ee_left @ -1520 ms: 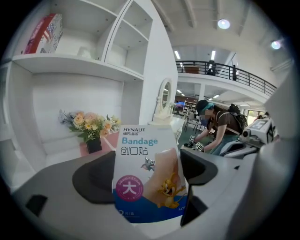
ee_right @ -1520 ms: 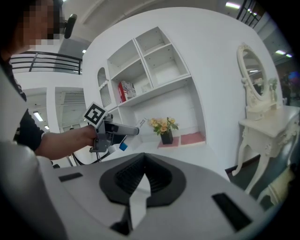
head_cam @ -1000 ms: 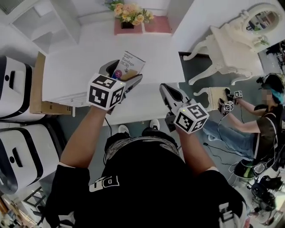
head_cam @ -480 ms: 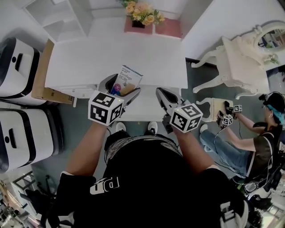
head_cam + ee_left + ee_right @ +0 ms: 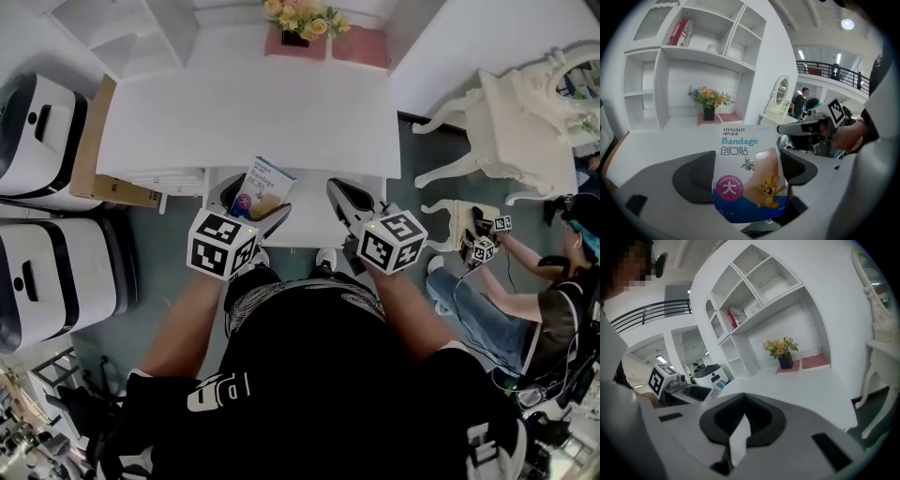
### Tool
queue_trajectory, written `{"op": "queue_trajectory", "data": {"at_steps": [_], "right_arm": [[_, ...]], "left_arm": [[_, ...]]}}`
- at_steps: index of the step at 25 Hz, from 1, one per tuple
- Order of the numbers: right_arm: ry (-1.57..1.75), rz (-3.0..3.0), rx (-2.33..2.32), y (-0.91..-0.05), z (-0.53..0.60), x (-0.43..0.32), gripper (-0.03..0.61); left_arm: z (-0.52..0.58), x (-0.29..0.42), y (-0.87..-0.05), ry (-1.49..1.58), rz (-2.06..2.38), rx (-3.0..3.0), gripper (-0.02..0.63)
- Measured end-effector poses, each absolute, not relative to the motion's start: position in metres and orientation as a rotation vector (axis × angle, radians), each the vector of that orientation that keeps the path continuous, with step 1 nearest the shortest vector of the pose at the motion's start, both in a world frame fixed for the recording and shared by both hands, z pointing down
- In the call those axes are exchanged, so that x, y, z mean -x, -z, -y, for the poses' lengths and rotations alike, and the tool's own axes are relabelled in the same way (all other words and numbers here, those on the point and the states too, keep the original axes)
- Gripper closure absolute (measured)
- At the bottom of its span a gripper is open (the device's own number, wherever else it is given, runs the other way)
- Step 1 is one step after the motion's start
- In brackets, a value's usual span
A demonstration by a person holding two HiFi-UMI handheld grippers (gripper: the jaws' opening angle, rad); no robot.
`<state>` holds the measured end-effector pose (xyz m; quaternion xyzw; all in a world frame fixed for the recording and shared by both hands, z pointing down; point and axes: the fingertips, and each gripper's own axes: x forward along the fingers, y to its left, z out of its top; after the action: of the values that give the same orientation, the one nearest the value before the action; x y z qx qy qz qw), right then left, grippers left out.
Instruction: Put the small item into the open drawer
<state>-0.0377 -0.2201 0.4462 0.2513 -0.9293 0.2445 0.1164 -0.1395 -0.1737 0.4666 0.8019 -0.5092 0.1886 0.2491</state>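
The small item is a bandage box point(image 5: 261, 187), white and blue with a cartoon print. My left gripper point(image 5: 253, 208) is shut on it and holds it upright. It fills the left gripper view, the box point(image 5: 740, 150) clamped between the two dark pads of the left gripper point(image 5: 746, 177). The box hangs over the left part of the open white drawer point(image 5: 314, 225), which sticks out from the front of the white desk point(image 5: 244, 112). My right gripper point(image 5: 339, 197) is just to the right over the drawer, its jaws together and empty. In its own view the right gripper point(image 5: 740, 427) points across the desk.
A flower pot point(image 5: 305, 17) and pink mats point(image 5: 361, 47) stand at the desk's back. A white shelf unit point(image 5: 141, 28) is at the back left. White machines point(image 5: 37, 131) and a cardboard panel point(image 5: 94, 141) flank the left. A vanity table point(image 5: 525, 122) and a seated person point(image 5: 553, 272) are on the right.
Both grippers have drawn back from over the desk top to its front edge, above the drawer. The left one still holds the box.
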Motion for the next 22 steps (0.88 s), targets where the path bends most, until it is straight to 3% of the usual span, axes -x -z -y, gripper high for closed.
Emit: {"op": "queue_trajectory", "data": {"at_steps": [22], "right_arm": [[-0.778,2.704,-0.857,-0.458,0.229,-0.002,0.569]], "left_arm": [[0.18,0.091,-0.59,-0.892,1.167,-2.098,0.189]]}}
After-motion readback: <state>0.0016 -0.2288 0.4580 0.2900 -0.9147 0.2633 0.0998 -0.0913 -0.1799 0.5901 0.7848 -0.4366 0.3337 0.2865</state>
